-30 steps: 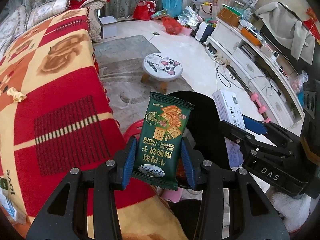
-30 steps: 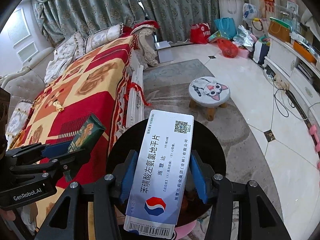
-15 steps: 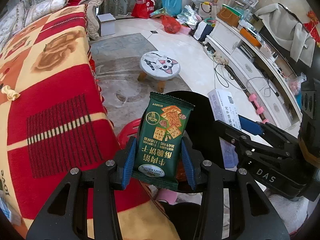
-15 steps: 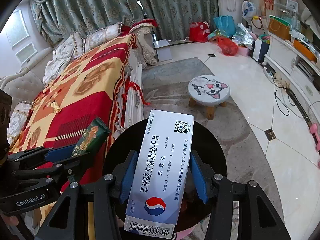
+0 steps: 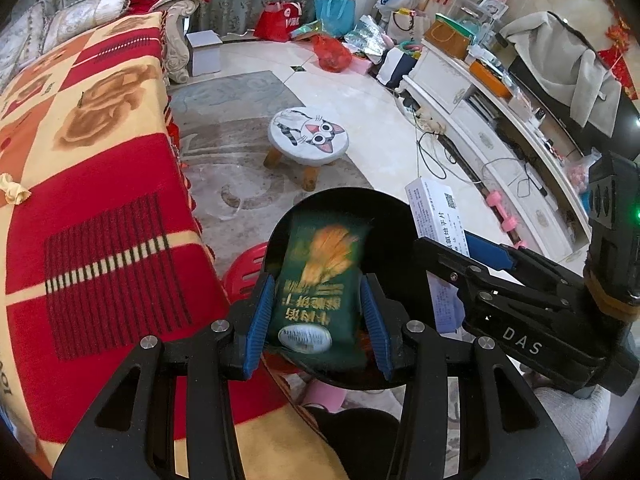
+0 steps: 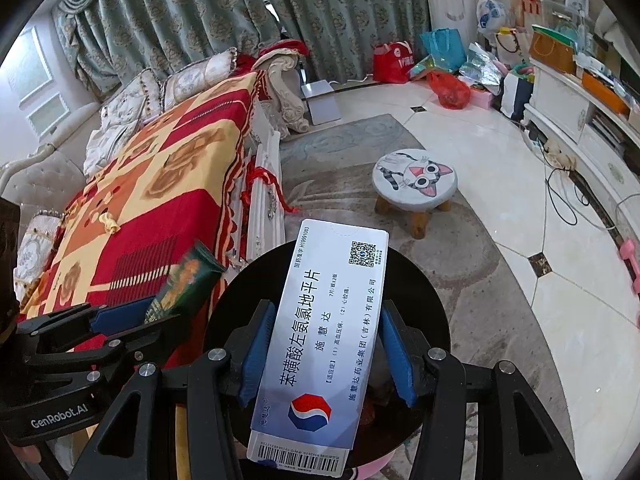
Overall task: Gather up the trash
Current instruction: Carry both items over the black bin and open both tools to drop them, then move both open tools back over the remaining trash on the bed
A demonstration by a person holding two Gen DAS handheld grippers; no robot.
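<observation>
A green biscuit packet (image 5: 318, 284) is blurred between the pads of my left gripper (image 5: 318, 320), whose jaws stand wider than the packet, over the black-lined trash bin (image 5: 384, 216). The packet also shows in the right wrist view (image 6: 182, 282). My right gripper (image 6: 326, 350) is shut on a white and blue medicine box (image 6: 326, 328), held above the same bin (image 6: 424, 292). The box shows in the left wrist view (image 5: 438, 216). A crumpled paper scrap (image 5: 14, 192) lies on the sofa blanket.
A sofa with a red and yellow blanket (image 5: 92, 152) fills the left. A cat-face stool (image 5: 308, 140) stands on the rug beyond the bin. A white TV cabinet (image 5: 492, 120) runs along the right. Bags (image 5: 332, 46) lie by the curtains.
My left gripper's jaws have opened and the green packet has slipped down between them, blurred with motion. My right gripper still holds the medicine box over the bin.
</observation>
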